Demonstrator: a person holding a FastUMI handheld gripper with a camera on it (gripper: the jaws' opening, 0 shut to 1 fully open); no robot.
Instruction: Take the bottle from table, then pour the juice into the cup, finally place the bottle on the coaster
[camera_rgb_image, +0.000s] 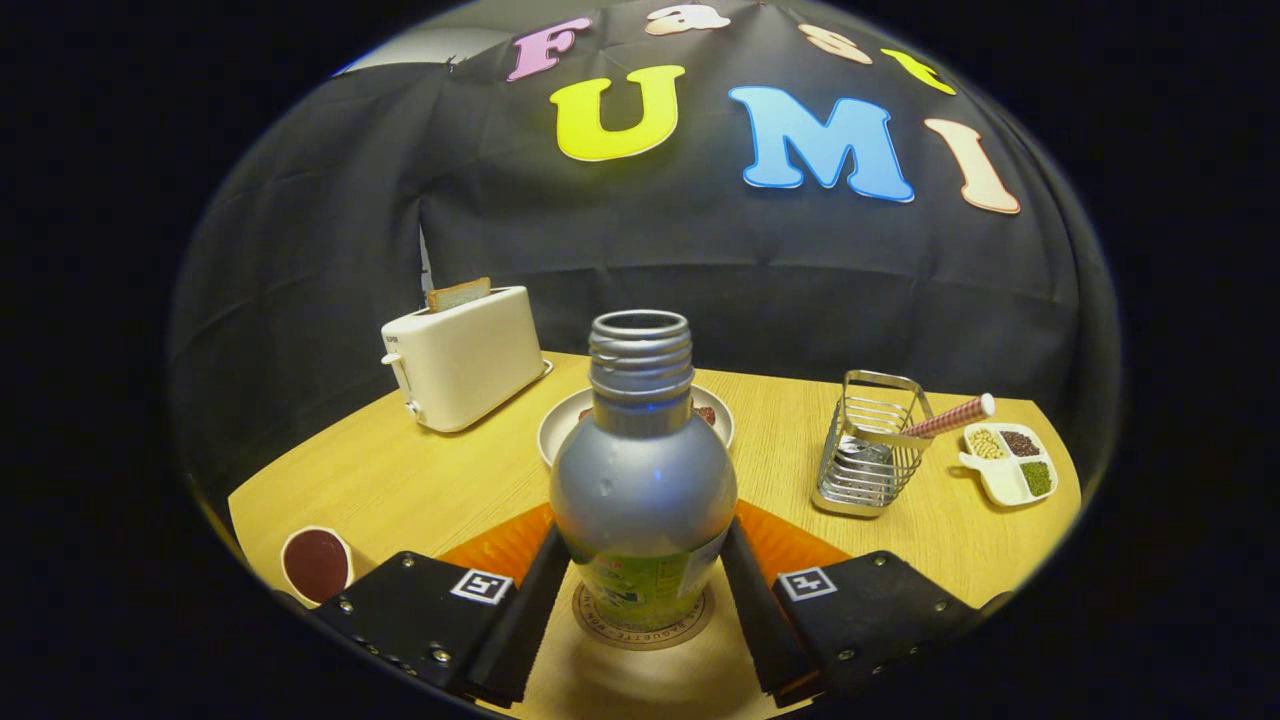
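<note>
One uncapped silver bottle (643, 490), upright.

The silvery, satin-finished metal bottle (641, 470) has a ridged threaded neck, a soft sheen with small highlights, and a glossy printed green label low on its body. It stands on a round, matt, cardboard-looking coaster (645, 620) with printed lettering at its rim. The black matt claw (640, 610) has smooth flat fingers (525, 620) that lie against the bottle's two sides. The light wooden desk (430, 480) shows fine grain and a dull finish. On it are a cream, smooth, semi-gloss plastic toaster (465, 358), a shiny wire metal rack (870, 445), a glossy white divided dish (1010, 462), and a smooth pale plate (560, 420).
</note>
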